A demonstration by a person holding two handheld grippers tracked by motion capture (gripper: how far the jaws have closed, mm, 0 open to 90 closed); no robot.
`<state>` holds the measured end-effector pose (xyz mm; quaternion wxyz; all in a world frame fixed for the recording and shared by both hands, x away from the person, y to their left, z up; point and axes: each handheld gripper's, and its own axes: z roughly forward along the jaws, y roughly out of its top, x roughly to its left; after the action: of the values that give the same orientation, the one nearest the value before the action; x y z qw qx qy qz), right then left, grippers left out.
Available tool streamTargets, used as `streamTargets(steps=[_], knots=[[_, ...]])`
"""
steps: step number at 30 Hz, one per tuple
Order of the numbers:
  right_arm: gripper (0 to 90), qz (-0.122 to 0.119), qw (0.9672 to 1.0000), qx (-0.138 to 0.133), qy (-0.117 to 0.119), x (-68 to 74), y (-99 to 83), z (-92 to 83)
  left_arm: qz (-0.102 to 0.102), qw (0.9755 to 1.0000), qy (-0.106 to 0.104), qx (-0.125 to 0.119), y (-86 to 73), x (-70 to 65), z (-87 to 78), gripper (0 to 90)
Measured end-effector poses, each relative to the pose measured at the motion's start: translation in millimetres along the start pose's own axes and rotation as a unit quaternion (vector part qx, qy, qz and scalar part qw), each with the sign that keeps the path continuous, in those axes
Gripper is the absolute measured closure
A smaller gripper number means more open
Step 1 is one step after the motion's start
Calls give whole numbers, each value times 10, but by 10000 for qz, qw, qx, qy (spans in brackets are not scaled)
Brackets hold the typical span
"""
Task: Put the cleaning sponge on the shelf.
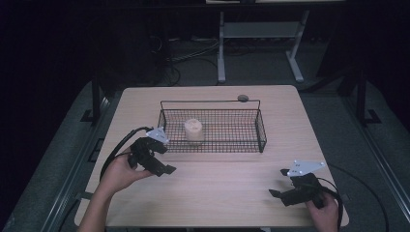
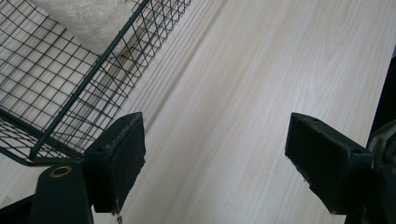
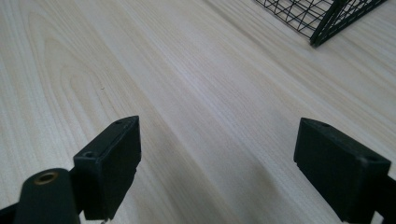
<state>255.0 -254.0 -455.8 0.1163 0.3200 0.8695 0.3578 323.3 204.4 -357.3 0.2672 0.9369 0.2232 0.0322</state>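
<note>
Sitting upright inside the basket point(image 1: 261, 131) toward its left end, roll point(image 1: 194, 130) just beyond and right of released left tongs point(image 1: 162, 160), far nearer than right tongs point(image 1: 279, 184), also released, low on desk point(image 1: 227, 193).

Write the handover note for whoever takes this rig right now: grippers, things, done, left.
Left gripper: open, holding nothing, over the light wooden table just outside the near left corner of the black wire basket.
Right gripper: open, holding nothing, low over the table's near right part, apart from the basket.
Things: the cream fluffy cylinder-shaped object stands inside the basket, toward its left end.
Done: the object appears to be in the basket already; neither gripper touches it.
Left: probably nothing more than pulling the grippers clear, or lifting the object out if that is wanted.
</note>
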Motion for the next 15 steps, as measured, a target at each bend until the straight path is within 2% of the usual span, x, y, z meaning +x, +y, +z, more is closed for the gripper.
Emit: streamTargets(steps=[10,15], knots=[[143,-54,10000,21,-64,-1,1,-15,-39,9999,58,-79,-146,-94,-45,193],[143,-49,10000,24,-49,19,3,-13,-81,9999,74,-102,-278,-189,-29,191]])
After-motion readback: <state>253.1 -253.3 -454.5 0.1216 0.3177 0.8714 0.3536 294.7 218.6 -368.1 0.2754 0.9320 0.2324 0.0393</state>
